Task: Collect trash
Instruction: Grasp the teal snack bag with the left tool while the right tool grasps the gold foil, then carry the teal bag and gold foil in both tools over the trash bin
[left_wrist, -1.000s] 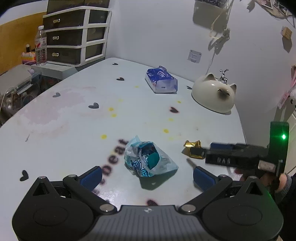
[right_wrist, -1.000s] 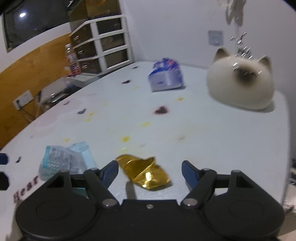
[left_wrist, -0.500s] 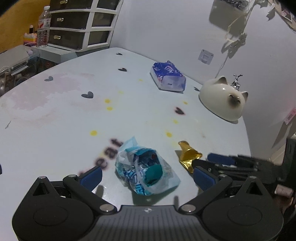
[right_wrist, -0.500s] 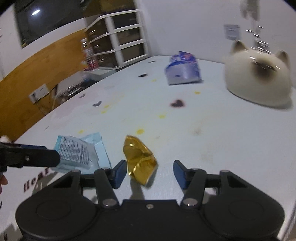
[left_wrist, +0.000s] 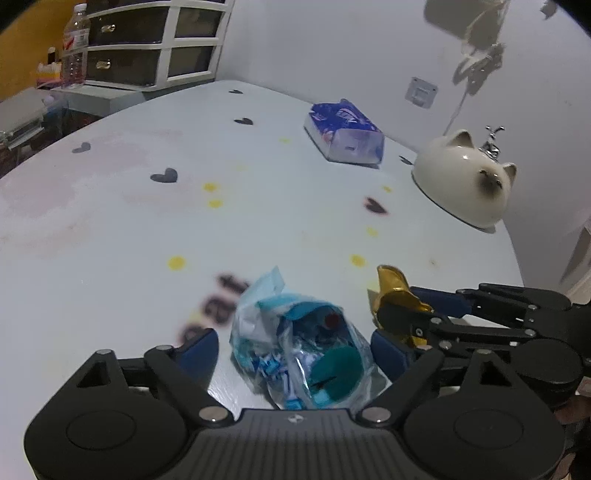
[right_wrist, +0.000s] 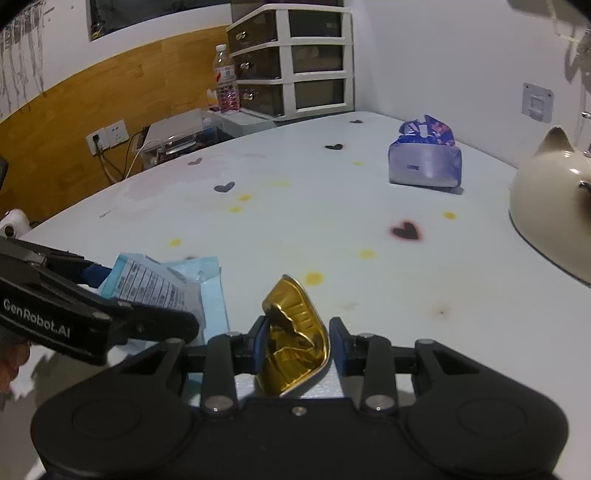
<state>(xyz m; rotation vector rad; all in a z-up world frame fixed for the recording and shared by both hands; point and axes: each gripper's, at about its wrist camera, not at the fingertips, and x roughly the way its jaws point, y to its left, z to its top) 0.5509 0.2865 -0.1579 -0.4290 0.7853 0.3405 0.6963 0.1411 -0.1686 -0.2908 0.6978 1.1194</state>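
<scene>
Left wrist view: the left gripper (left_wrist: 291, 347) sits low over the table (left_wrist: 110, 221) with the blue bag (left_wrist: 303, 350) between its blue pads. The jaws are closing, with a gap showing between the left pad and the bag; the right pad is right at the bag's edge, and whether it touches cannot be told. The bag is crumpled clear-blue plastic with a teal disc inside, lying on the table beside printed dark letters. Just right of the bag, the right gripper (left_wrist: 413, 314) comes in from the side with the gold wrapper (left_wrist: 395, 295) between its fingers.

Right wrist view: the right gripper (right_wrist: 297, 345) has its jaws closing around the gold wrapper (right_wrist: 295, 339), which stands tilted on edge between the pads; both pads look to be at its sides, nearly or just touching. The wrapper's lower edge is near the table (right_wrist: 406, 295). Left of the wrapper, the blue bag (right_wrist: 162, 288) lies flat with the left gripper's finger (right_wrist: 110, 321) across it. Well beyond the wrapper are a tissue pack (right_wrist: 424, 166) and a cat-shaped dish (right_wrist: 550, 206).
</scene>
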